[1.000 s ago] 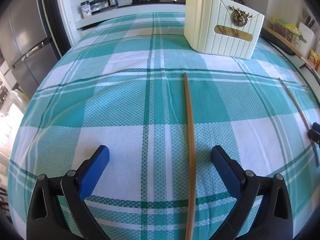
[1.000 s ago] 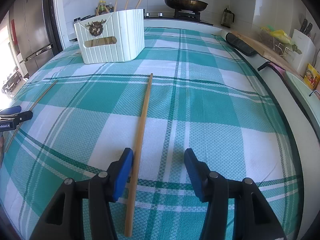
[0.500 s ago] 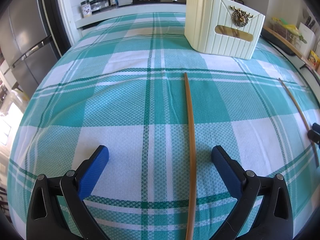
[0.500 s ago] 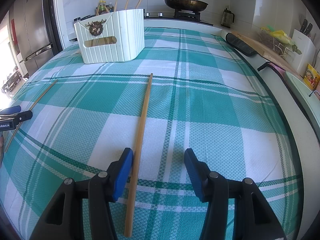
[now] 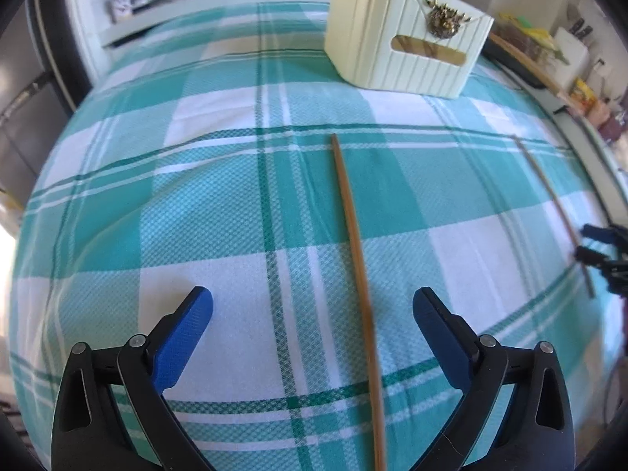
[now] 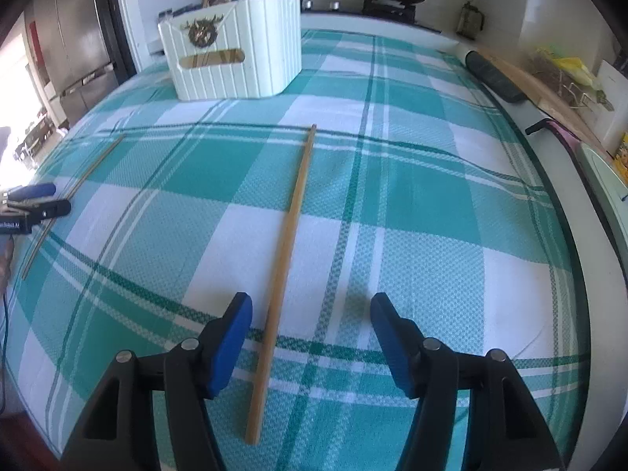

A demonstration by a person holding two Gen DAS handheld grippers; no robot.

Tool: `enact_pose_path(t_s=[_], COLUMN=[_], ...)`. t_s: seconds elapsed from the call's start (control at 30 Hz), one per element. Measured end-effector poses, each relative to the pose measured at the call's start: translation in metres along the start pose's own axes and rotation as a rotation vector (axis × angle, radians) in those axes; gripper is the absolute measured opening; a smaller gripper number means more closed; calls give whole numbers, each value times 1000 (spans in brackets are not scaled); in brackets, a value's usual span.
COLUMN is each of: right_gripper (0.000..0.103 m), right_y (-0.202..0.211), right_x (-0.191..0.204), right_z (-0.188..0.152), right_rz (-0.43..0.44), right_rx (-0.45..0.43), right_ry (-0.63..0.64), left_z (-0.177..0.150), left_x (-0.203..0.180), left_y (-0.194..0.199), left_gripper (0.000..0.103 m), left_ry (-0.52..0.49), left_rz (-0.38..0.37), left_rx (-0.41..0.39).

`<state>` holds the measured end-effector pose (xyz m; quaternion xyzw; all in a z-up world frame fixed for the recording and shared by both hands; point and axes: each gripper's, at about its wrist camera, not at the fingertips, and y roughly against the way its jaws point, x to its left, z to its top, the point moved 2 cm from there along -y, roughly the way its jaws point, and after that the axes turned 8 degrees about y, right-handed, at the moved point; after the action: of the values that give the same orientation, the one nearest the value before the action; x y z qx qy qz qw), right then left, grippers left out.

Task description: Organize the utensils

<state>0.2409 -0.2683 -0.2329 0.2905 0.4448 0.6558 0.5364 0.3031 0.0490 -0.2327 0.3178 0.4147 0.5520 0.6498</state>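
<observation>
Chopstick (image 6: 288,243) lies between right gripper's (image 6: 310,320) opening jaws; left gripper (image 5: 312,316) released.

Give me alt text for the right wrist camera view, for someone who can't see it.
The right gripper hangs over a teal plaid tablecloth, its blue jaws opening around a wooden chopstick lying flat, touching neither jaw. Behind stands a cream utensil basket holding more chopsticks.

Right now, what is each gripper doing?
Left gripper: open, straddling a wooden chopstick.
Right gripper: opening, second wooden chopstick between, ungripped.
</observation>
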Motion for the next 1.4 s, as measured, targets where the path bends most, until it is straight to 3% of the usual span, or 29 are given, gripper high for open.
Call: enact_pose_path(t_s=[0.1,0.23,0.37,0.5,0.53,0.57,0.6,0.63,0.8,1.17,1.4], right_gripper=[64,64,62,52,49,31,7,8,6,6,6], right_y=[-3,-19,-40,-58,-62,-65,-67,-70,-57,120,175], right_x=[-5,-8,-15,-20,-21,-23,-25,-28,-37,-29,-28], right_z=[10,36,67,101,107,115,121,125,130,108,131], right_rz=[56,67,38,30,33,16,10,17,72,128,104], right_rx=[71,110,112,102,104,93,88,90,9,-348,-504], right_ry=[-7,21,29,31,22,17,14,0,-82,-67,-54], left_z=[14,27,48,68,71,75,77,79,82,78,109], left_x=[-3,-14,-23,-28,-31,-35,-38,-39,-33,-34,-42], left_y=[-7,-22,-34,-43,-44,-44,-45,-45,-17,143,209], left_gripper=[101,93,79,67,52,29,16,5,4,3,3], left_ry=[-24,-99,-117,-104,-113,-117,-117,-114,-45,-22,-11], left_rz=[-31,36,68,88,97,88,75,72,-2,-160,-221], left_rx=[58,76,92,106,98,92,91,90,0,-320,-472])
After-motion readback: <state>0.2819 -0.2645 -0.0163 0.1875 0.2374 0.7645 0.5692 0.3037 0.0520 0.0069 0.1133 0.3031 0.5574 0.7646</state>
